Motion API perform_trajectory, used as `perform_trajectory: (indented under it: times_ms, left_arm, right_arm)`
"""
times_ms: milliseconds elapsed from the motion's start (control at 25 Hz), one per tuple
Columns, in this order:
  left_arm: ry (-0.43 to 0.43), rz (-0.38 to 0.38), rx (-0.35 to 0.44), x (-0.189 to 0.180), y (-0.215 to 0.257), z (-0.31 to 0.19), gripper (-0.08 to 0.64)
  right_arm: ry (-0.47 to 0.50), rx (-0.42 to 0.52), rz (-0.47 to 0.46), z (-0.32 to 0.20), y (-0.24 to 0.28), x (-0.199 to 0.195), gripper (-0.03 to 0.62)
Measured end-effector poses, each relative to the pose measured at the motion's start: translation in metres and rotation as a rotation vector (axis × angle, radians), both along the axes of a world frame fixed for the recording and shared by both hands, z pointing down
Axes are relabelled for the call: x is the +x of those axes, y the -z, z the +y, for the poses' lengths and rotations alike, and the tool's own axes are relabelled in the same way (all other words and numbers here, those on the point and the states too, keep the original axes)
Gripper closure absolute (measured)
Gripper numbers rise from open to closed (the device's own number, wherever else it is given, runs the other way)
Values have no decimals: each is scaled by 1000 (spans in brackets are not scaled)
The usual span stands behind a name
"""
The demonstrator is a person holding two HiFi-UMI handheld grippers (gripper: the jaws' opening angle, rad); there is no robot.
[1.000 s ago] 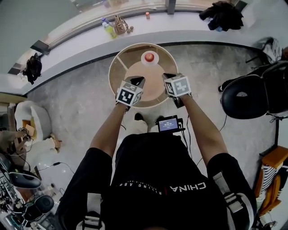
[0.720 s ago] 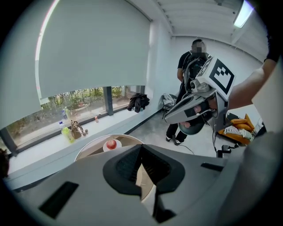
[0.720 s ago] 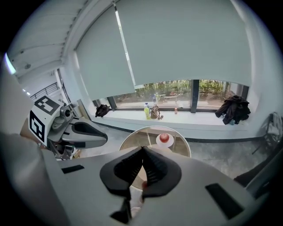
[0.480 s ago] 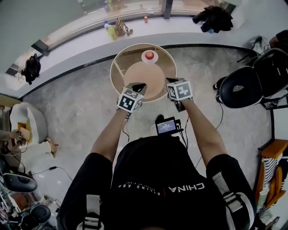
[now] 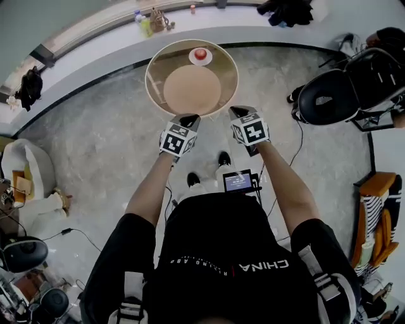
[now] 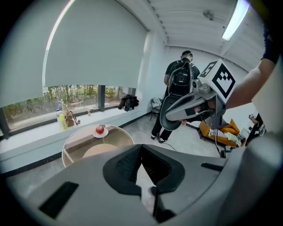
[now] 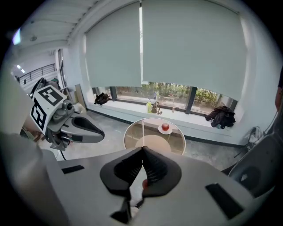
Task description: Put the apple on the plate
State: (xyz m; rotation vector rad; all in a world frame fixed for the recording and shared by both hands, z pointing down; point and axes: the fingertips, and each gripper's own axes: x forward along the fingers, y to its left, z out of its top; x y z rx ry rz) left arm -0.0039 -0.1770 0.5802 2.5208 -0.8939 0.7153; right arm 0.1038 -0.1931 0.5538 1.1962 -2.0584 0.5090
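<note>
The small red apple (image 5: 200, 54) sits on a little white round plate (image 5: 192, 59) at the 12 o'clock edge of the round glass-topped table with a wooden rim (image 5: 218, 68). The left gripper (image 5: 189, 118) and right gripper (image 5: 238, 112) hang off the table's 6 o'clock side, apart from it, each with jaws pressed together on nothing. A black office chair (image 5: 326, 101) stands at 3 o'clock.

Ahead of your left gripper (image 5: 188, 118) and right gripper (image 5: 238, 112) stands the round glass desk (image 5: 157, 73). Beyond it, a white window ledge (image 5: 95, 52) carries bottles (image 5: 140, 23) and a black jacket (image 5: 285, 10). A black chair (image 5: 326, 101) sits off to the right gripper's right, and a small screen (image 5: 239, 181) is behind it, toward you.
</note>
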Motion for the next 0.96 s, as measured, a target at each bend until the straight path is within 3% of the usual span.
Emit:
perform_trajectory:
  times_ms: [360, 440, 560, 640, 960]
  left_arm:
    - [18, 38, 12, 9, 8, 20, 543]
    - [31, 14, 15, 17, 6, 30, 543]
    - [54, -122, 5, 26, -5, 35, 543]
    - [59, -170, 3, 31, -10, 40, 543]
    - [68, -136, 43, 79, -8, 60, 542]
  right_arm:
    - [62, 6, 23, 20, -1, 4, 563]
    - [63, 8, 26, 35, -1, 16, 563]
    - [73, 6, 45, 44, -1, 35, 563]
    - [84, 4, 48, 46, -6, 41, 563]
    - [118, 25, 9, 62, -17, 76, 563]
